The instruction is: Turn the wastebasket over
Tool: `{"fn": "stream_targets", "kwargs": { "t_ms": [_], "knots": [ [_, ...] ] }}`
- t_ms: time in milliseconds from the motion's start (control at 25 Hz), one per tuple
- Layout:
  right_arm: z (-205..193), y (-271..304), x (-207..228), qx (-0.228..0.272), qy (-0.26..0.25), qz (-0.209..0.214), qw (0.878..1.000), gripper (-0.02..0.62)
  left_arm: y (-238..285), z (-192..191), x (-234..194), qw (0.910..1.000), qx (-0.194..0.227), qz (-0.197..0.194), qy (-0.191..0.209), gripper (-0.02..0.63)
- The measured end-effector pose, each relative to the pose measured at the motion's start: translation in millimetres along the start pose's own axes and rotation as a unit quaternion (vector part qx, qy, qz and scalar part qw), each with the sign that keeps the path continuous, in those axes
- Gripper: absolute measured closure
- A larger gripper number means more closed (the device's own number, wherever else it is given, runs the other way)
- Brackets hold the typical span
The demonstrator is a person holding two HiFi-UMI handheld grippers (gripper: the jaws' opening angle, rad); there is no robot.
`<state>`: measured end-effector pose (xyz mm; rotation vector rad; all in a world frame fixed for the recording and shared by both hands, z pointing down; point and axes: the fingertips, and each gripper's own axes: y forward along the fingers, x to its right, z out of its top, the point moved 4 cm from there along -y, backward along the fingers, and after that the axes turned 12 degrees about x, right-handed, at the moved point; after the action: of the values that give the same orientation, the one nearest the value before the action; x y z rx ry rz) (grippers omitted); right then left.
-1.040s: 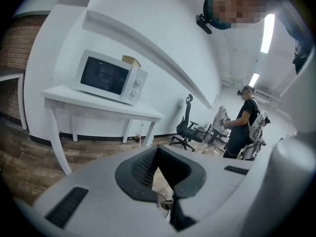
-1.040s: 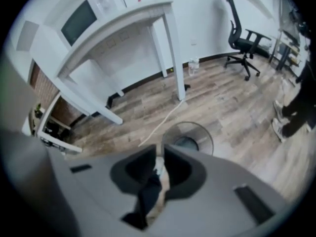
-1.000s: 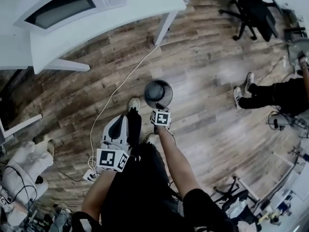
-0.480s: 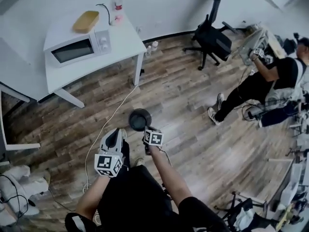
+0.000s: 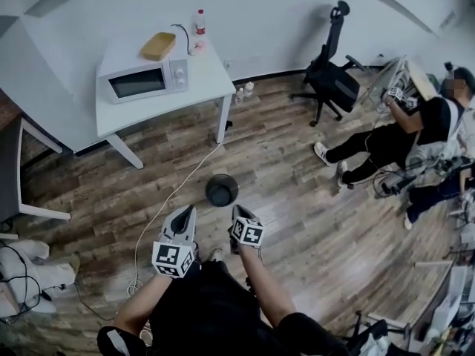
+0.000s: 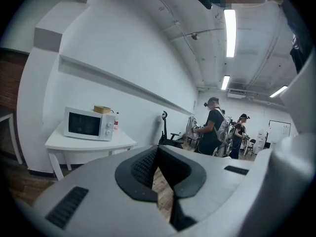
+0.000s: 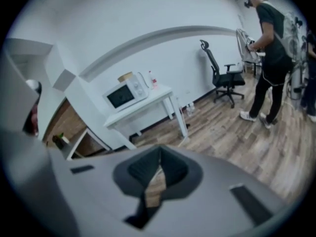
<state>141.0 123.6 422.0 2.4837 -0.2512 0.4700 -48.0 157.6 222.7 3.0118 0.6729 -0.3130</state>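
Observation:
The dark round wastebasket (image 5: 222, 190) stands on the wooden floor, seen from above in the head view; I cannot tell which end is up. Both grippers are held above the floor on the near side of it, clear of it. My left gripper (image 5: 184, 215) is to its lower left, and my right gripper (image 5: 237, 213) is just below it in the picture. In the left gripper view the left gripper (image 6: 157, 149) has its pads meeting with nothing between them. The right gripper (image 7: 159, 154) looks the same in its own view. Neither gripper view shows the basket.
A white table (image 5: 211, 76) with a microwave (image 5: 142, 81) stands at the back wall. A white cable (image 5: 167, 199) runs across the floor to the left of the basket. An office chair (image 5: 332, 80) and a seated person (image 5: 393, 136) are at the right.
Both grippers have lifted up and away from the wastebasket; the right one was at its rim a second ago. The basket stays on the floor. The head view has tilted up towards the room.

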Motion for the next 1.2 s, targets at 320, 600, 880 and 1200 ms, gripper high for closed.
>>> {"fn": "stream_targets", "kwargs": {
  "t_ms": [320,600,880,1200],
  "knots": [
    [55.3,-86.6,-72.6,0.11,-0.042,0.053,0.992,0.563,-19.7,24.2,4.3,0.9996,0.011,-0.022,0.011,0.572],
    [76.2,-129.5,-113.9,0.16,-0.032,0.07,0.984,0.563,-23.8,40.8,-13.7,0.999,0.024,-0.037,0.01,0.572],
    [81.1,-128.1,-134.7,0.175,-0.047,0.072,0.981,0.563,-13.9,38.4,-35.8,0.9983,0.026,-0.05,0.014,0.572],
    [87.3,-120.0,-139.1,0.184,-0.044,0.057,0.98,0.563,-6.1,37.4,-47.7,0.998,0.021,-0.059,0.004,0.572]
  ]
}}
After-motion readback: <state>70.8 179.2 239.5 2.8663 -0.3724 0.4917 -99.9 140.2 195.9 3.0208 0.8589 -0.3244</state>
